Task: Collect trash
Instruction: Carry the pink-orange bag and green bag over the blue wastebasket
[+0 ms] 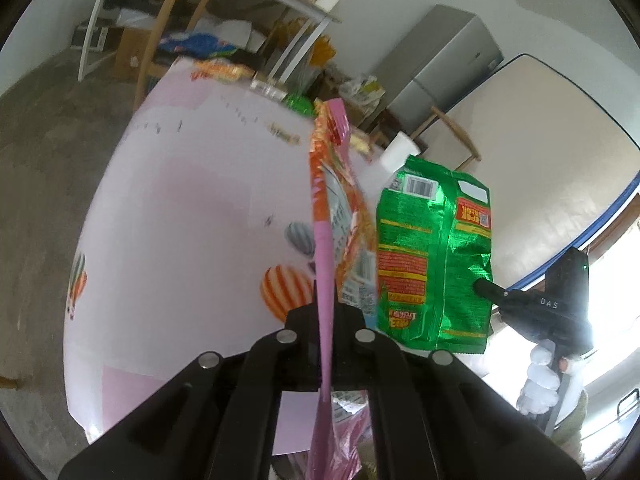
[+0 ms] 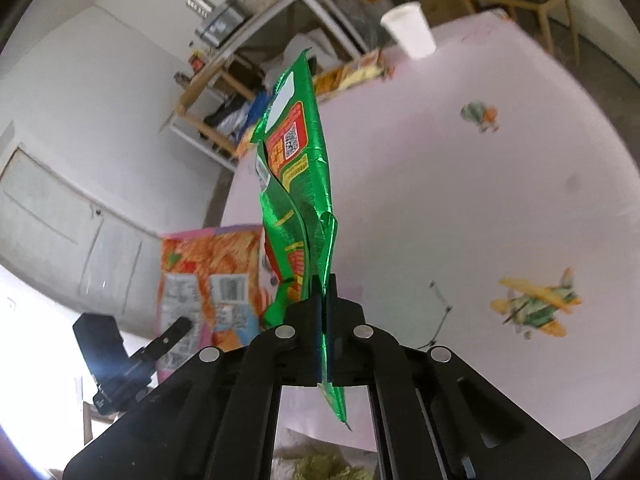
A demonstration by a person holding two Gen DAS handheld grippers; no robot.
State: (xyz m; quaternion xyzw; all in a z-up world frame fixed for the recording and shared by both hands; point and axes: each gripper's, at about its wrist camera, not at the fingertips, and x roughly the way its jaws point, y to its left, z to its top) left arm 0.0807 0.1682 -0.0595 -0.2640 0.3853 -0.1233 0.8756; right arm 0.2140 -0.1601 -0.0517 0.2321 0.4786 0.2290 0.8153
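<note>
1. Fingers of the left gripper pinch the orange-and-pink snack bag, held edge-on above the counter.
2. Fingers of the right gripper pinch the green foil wrapper, also lifted clear of the pink balloon-print counter.
3. White paper cup stands near the counter's far edge.
4. More wrappers lie beside the cup.

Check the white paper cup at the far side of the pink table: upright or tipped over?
Upright. In the right wrist view the white paper cup stands on its base on the pink table, open rim on top; the lean looks like fisheye distortion.
</note>
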